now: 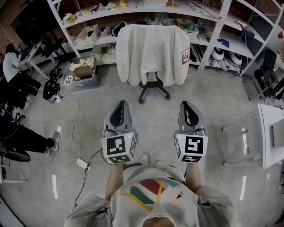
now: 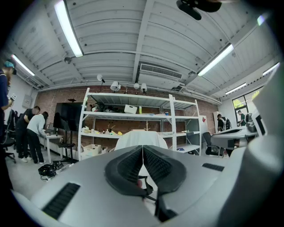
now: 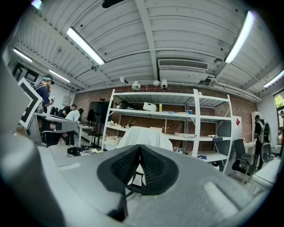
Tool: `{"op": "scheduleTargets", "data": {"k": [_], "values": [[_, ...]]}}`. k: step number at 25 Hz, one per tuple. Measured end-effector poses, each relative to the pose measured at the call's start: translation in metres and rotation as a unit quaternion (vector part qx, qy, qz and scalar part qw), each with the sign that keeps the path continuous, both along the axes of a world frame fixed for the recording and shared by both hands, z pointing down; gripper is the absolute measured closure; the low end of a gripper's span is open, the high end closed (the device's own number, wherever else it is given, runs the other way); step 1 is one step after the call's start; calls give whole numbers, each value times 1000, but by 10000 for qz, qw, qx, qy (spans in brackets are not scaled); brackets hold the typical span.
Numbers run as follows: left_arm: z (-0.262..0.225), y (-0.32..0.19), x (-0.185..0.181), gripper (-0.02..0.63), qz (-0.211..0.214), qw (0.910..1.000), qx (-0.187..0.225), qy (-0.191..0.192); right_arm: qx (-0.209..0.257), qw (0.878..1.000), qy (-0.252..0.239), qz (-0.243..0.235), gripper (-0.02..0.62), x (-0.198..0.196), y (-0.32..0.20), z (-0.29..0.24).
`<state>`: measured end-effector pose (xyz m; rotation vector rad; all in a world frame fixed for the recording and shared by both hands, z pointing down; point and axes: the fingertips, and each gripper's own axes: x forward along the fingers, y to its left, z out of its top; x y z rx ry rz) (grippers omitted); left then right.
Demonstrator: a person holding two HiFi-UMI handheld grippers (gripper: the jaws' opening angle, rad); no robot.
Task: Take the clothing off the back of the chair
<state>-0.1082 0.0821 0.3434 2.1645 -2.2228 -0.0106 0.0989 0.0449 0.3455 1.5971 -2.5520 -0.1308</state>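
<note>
A cream-white garment (image 1: 151, 53) hangs over the back of a black office chair (image 1: 154, 91) in front of the shelving. It also shows as a white shape ahead in the left gripper view (image 2: 141, 139) and the right gripper view (image 3: 145, 137). My left gripper (image 1: 120, 104) and right gripper (image 1: 187, 105) are held level, side by side, well short of the chair. Both are shut with nothing between the jaws. In the gripper views the dark ribbed pads of the left gripper (image 2: 143, 148) and the right gripper (image 3: 140, 148) meet at the tips.
White metal shelving (image 1: 146, 11) with boxes and clutter stands behind the chair. A cardboard box in a bin (image 1: 83, 71) and cables (image 1: 52, 88) lie at left, near seated people (image 1: 13, 62). A white desk (image 1: 270, 133) is at right. A power strip (image 1: 83, 164) lies on the concrete floor.
</note>
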Motion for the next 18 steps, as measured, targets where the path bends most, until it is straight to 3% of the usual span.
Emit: {"op": "scheduleTargets", "data": {"k": [14, 18], "values": [[0, 2, -12, 591, -6, 10000, -7, 66, -34, 9998, -162, 52, 594, -7, -1, -2], [2, -1, -12, 592, 146, 9998, -30, 153, -141, 9983, -560, 18, 592, -10, -1, -2]]}}
